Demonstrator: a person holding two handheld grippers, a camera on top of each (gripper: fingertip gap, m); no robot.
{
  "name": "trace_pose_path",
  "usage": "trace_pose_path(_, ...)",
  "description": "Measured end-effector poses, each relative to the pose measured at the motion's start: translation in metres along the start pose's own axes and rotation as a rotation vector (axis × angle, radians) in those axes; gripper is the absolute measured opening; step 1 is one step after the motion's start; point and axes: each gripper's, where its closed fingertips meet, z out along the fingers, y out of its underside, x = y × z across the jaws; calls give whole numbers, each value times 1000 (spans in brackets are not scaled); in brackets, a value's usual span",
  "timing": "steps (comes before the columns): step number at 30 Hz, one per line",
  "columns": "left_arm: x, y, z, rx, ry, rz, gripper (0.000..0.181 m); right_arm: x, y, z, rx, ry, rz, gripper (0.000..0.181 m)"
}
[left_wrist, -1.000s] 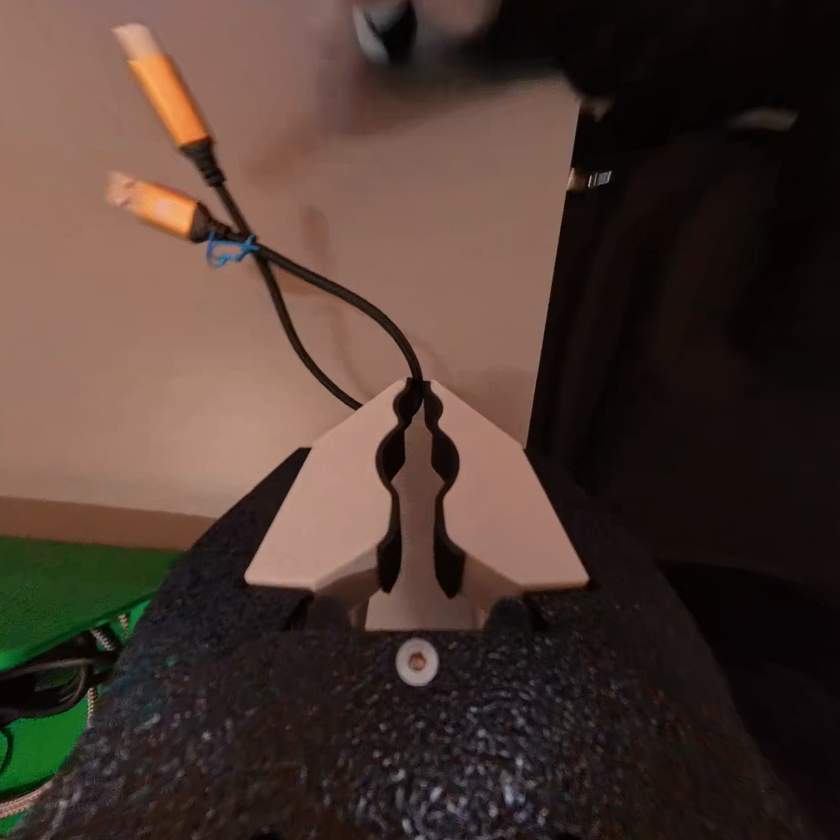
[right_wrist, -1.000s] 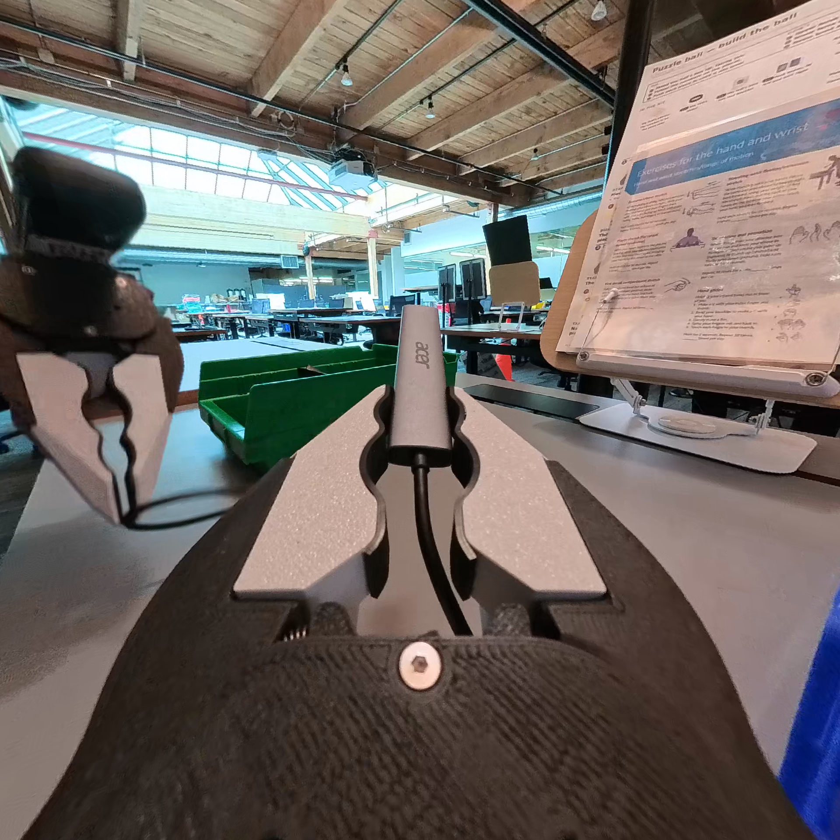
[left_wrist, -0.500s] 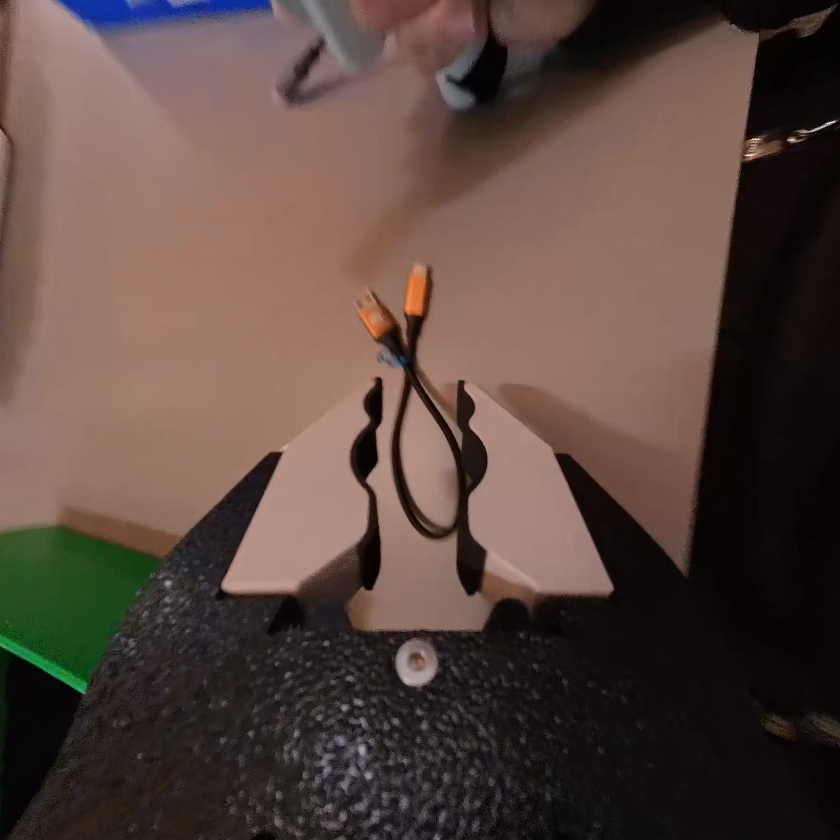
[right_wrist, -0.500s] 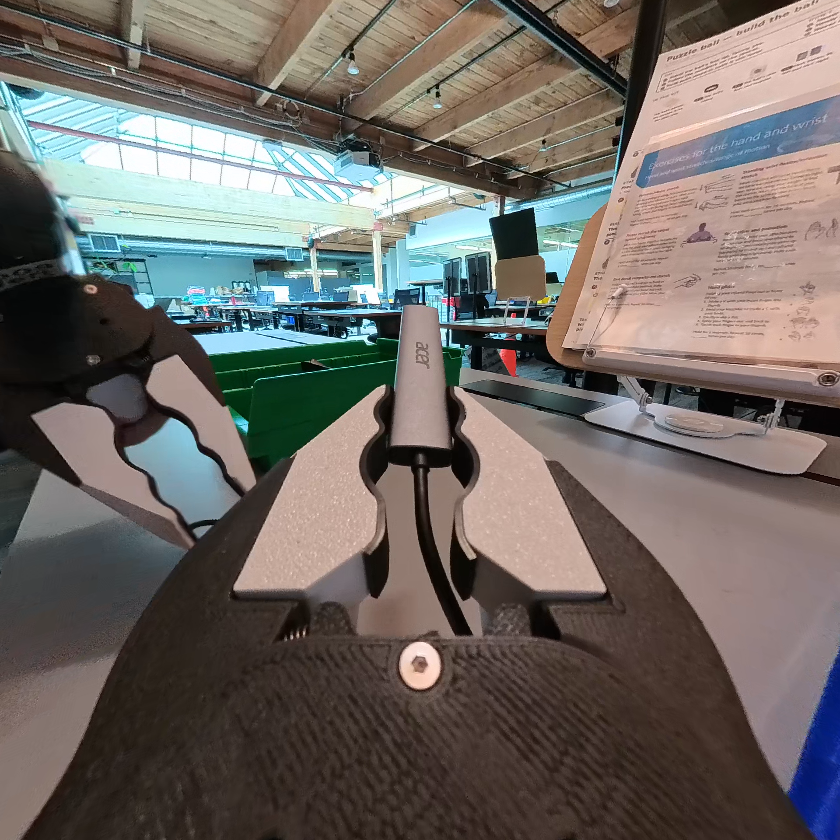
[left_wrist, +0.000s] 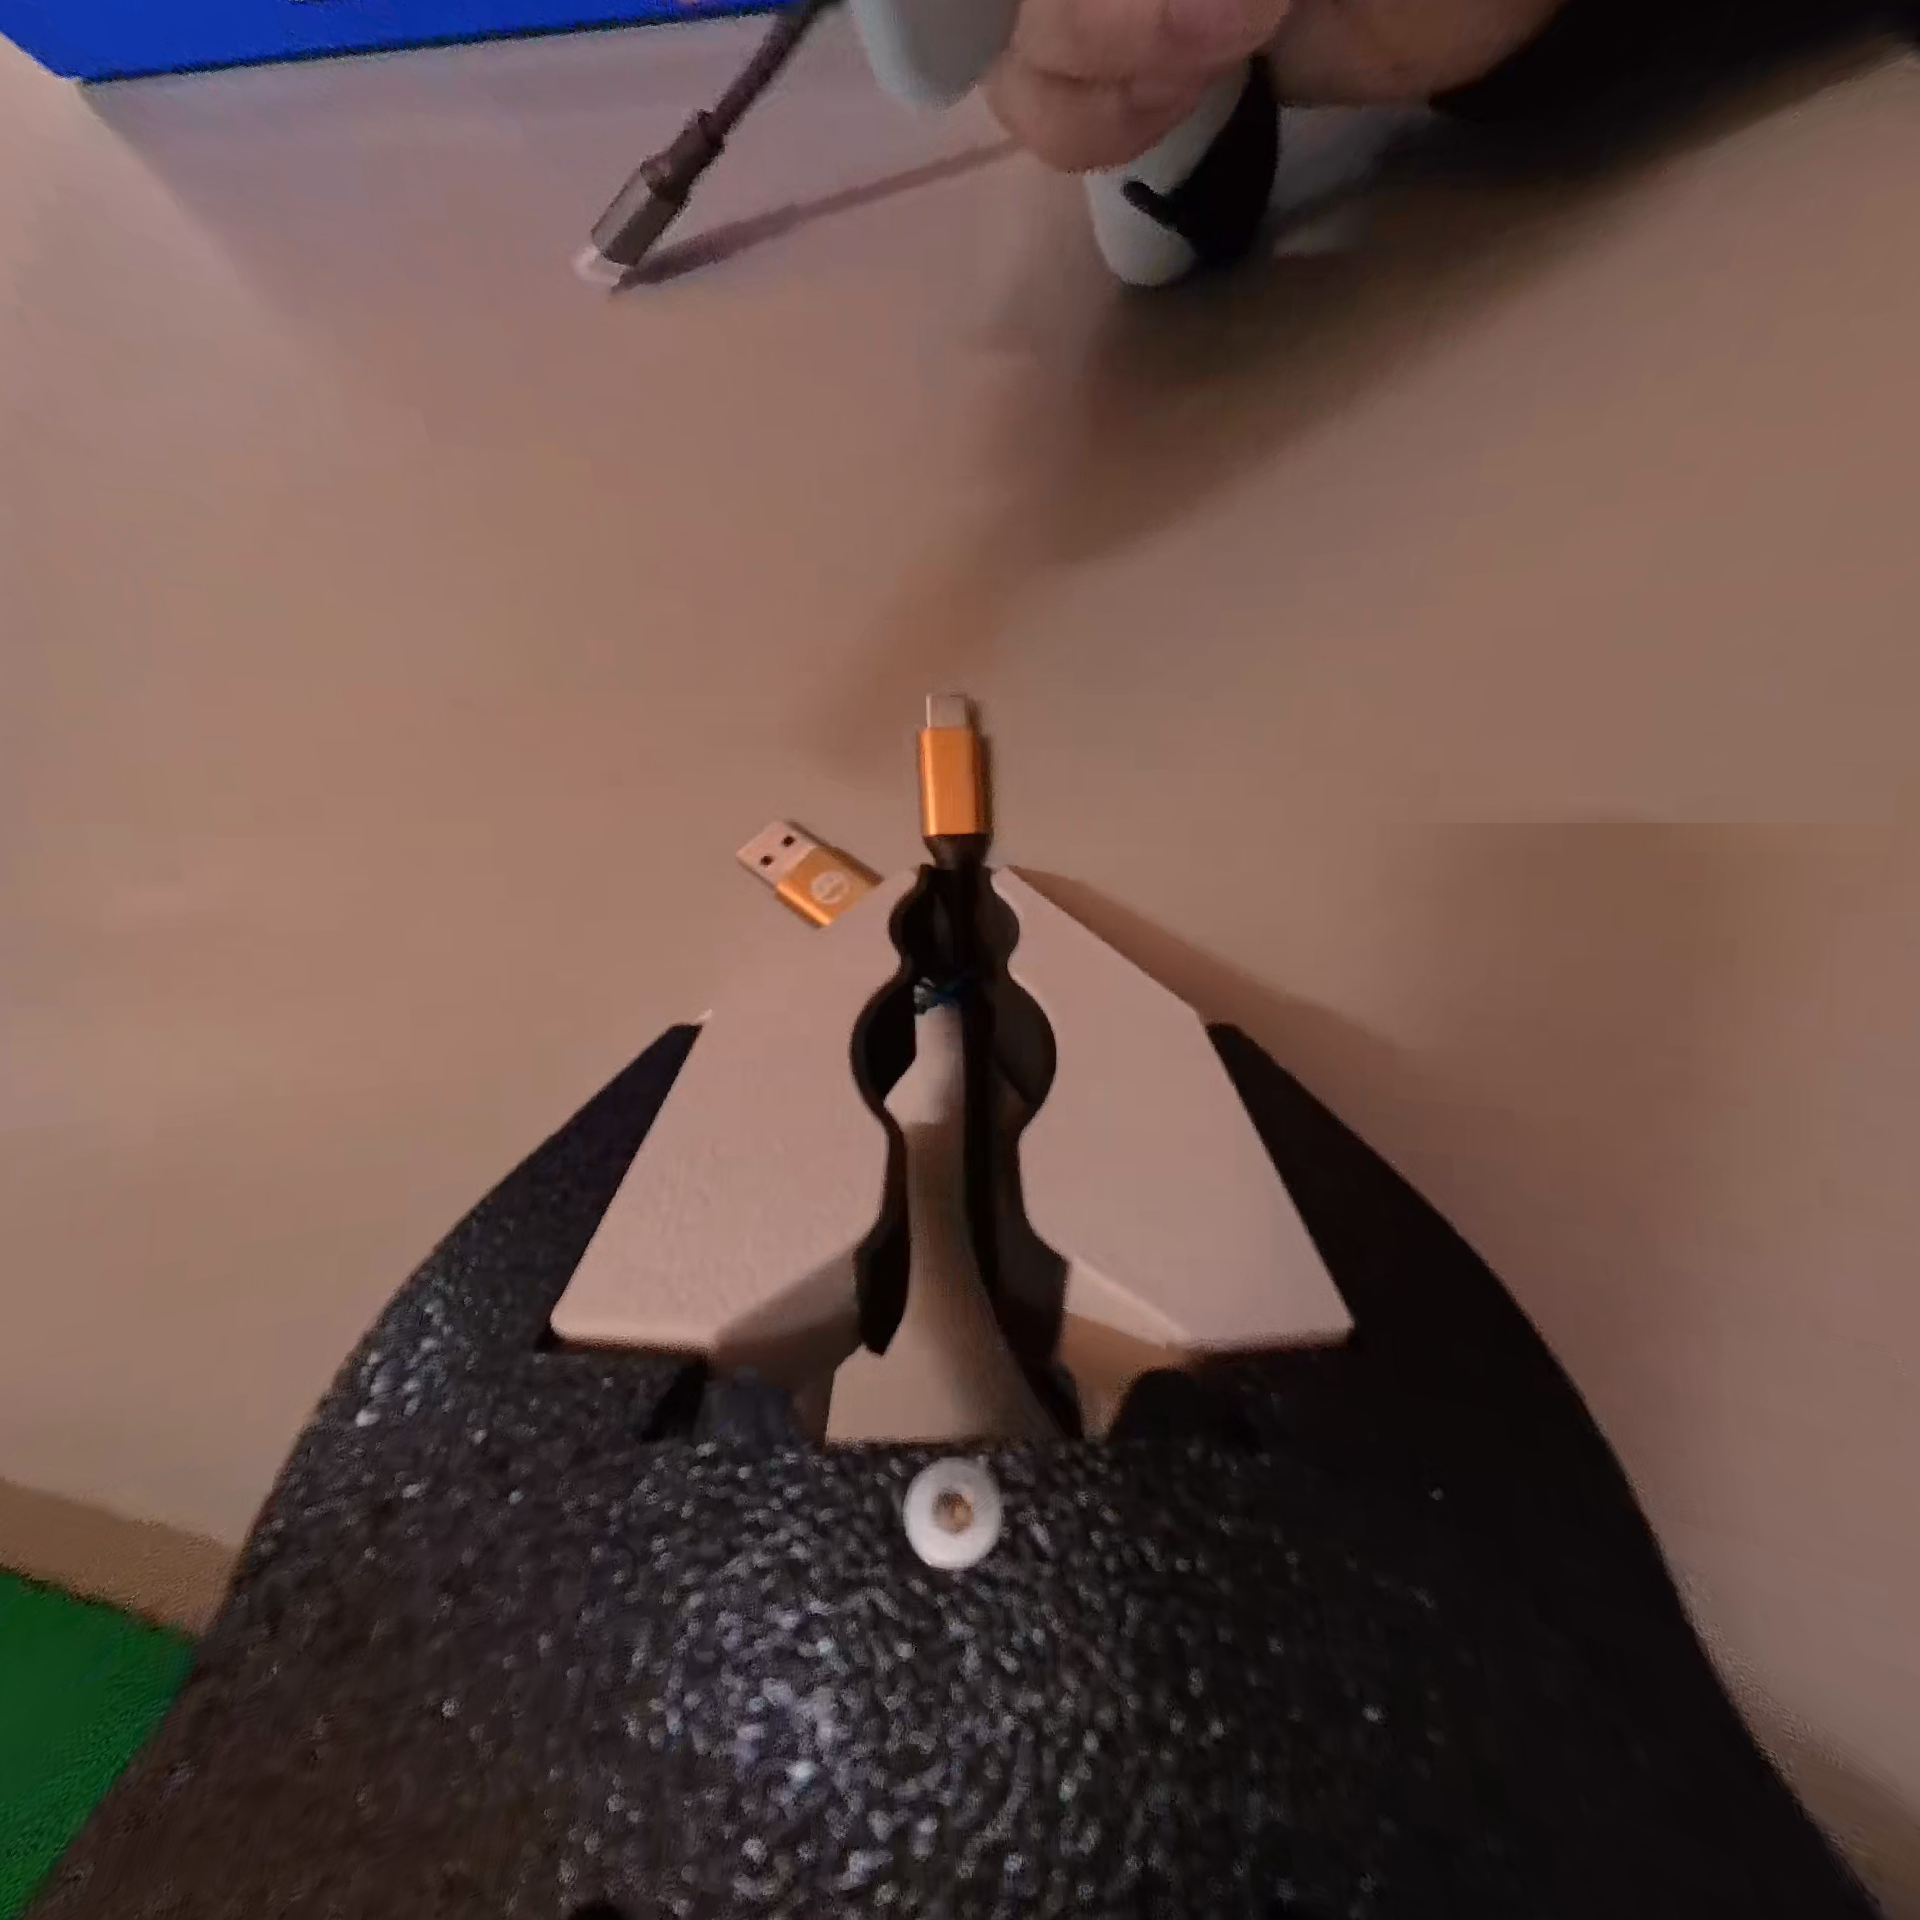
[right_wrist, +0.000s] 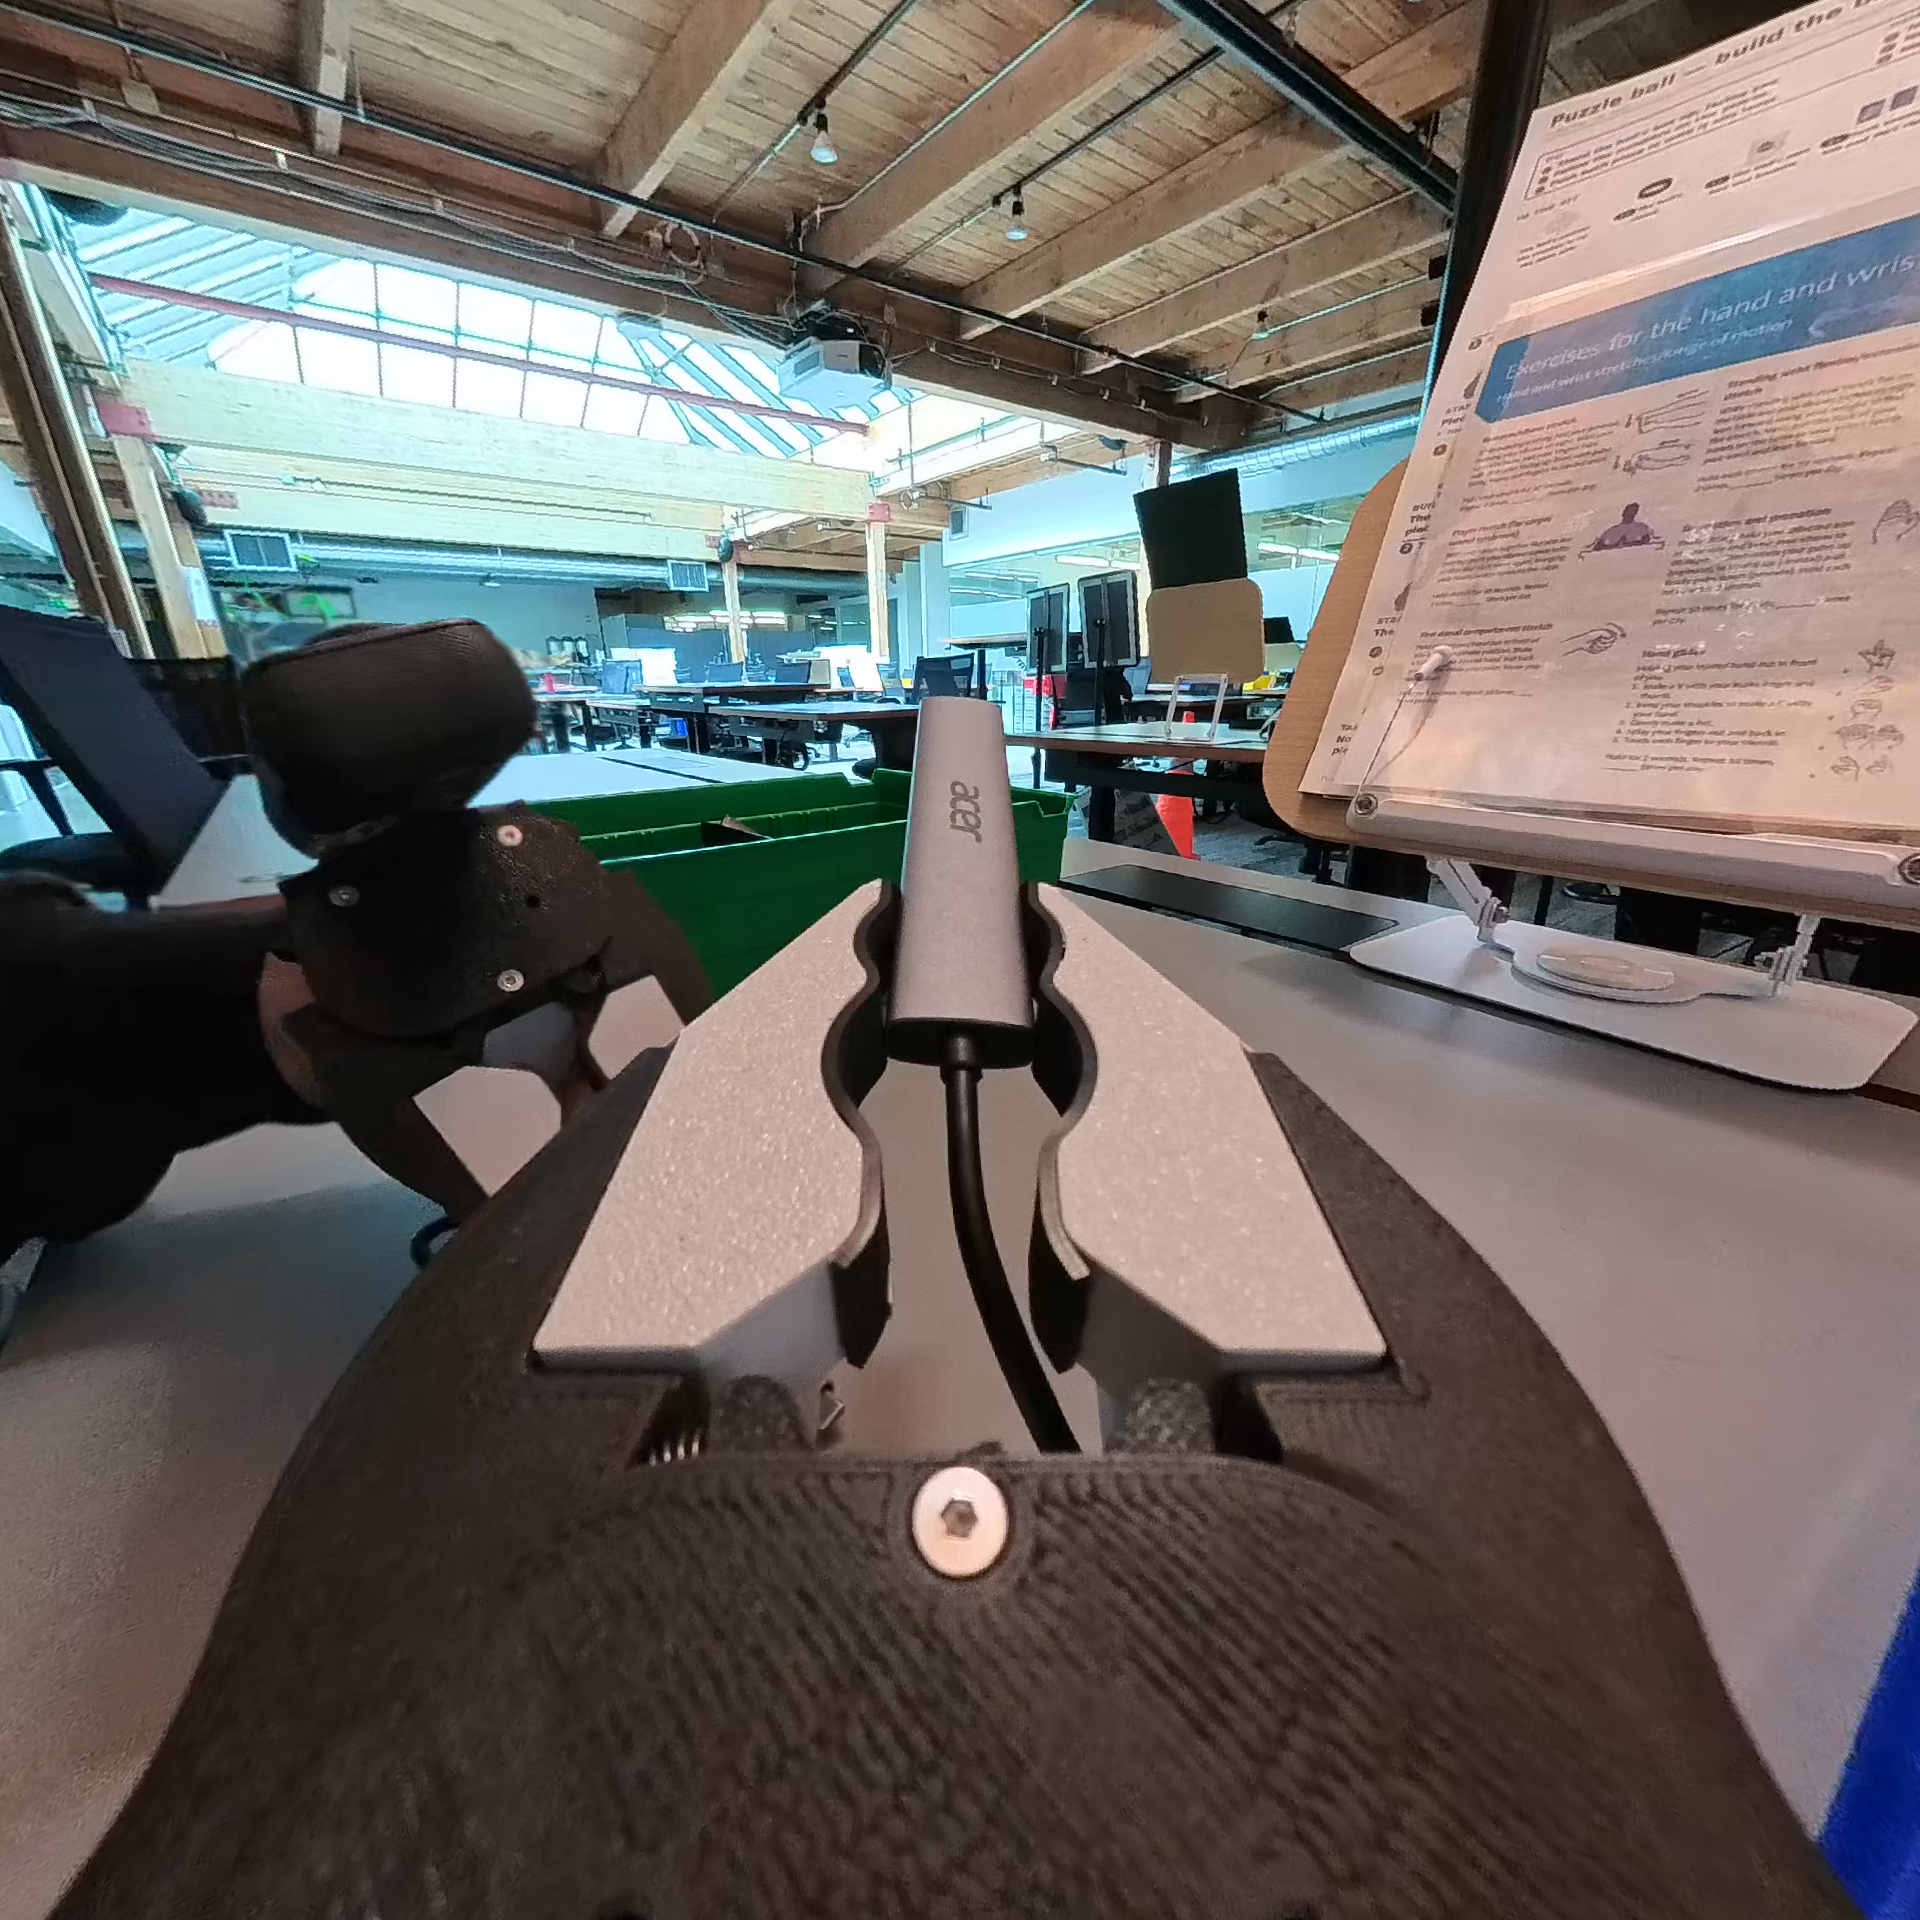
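Across the pale grey worktop (right_wrist: 1558, 1247), which fills most of both views, stands a green plastic bin (right_wrist: 790, 862) at the far side, and to the right a tilted wooden stand (right_wrist: 1340, 665) carrying printed sheets under a clear cover, on a white base plate. Behind them stretches a big open hall with timber beams and rows of desks.

From the right wrist view, the left gripper (right_wrist: 457, 1174) leans in low at the left, its dark body angled down toward the worktop; its fingertips are partly hidden behind the near gripper. The right gripper (right_wrist: 961, 935) has its jaws closed tight on a slim grey metal hub (right_wrist: 956, 862), which points forward and slightly up out of the tips, with its black lead (right_wrist: 987, 1226) running back between the fingers.

From the left wrist view, looking down at the worktop (left_wrist: 416, 623), the left gripper (left_wrist: 956, 878) has its jaws pinched nearly together on a short black cable (left_wrist: 971, 1091) just behind one plug. That orange plug (left_wrist: 951, 779) sticks straight out past the tips, and the second orange plug (left_wrist: 805, 873) lies just to the left of them. A small blue twist tie (left_wrist: 940, 997) binds the cable between the fingers. At the top of that view a hand (left_wrist: 1132, 73) grips a handle, and a dark plug (left_wrist: 649, 213) on a lead touches the worktop, blurred.
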Motion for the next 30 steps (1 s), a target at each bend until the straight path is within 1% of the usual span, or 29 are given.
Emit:
trace_pose_path(2,-1,-4,3,54,-2,-98,5,-1,0,0,-2,-2,-6,21)
trace_pose_path(4,-2,-4,4,72,-1,-181,5,-2,1,1,-7,-2,-19,21)
trace_pose_path(7,-4,-3,4,63,-61,-197,4,-2,2,1,-13,21,-54,21)
trace_pose_path(9,-8,-3,4,43,-131,-206,4,-1,3,1,-22,40,-91,21)
trace_pose_path(11,-12,-2,5,48,-176,-270,4,-3,4,2,-33,43,-116,22)
trace_pose_path(14,-15,-1,3,59,-206,-361,4,0,6,1,-55,84,-192,21)
trace_pose_path(16,-17,-4,-6,82,-222,-442,4,1,9,2,-74,100,-235,21)
trace_pose_path(18,-21,-13,-22,138,-217,-544,4,-1,11,3,-87,94,-255,21)
trace_pose_path(20,-25,-23,-39,170,-222,-596,4,-2,12,4,-94,96,-274,21)
trace_pose_path(23,-30,-37,-63,172,-246,-604,4,-2,13,4,-103,97,-284,21)
trace_pose_path(25,-33,-46,-73,174,-264,-577,4,-3,14,4,-106,95,-285,21)
trace_pose_path(30,-37,-61,-81,185,-291,-556,4,-4,16,5,-121,90,-296,22)
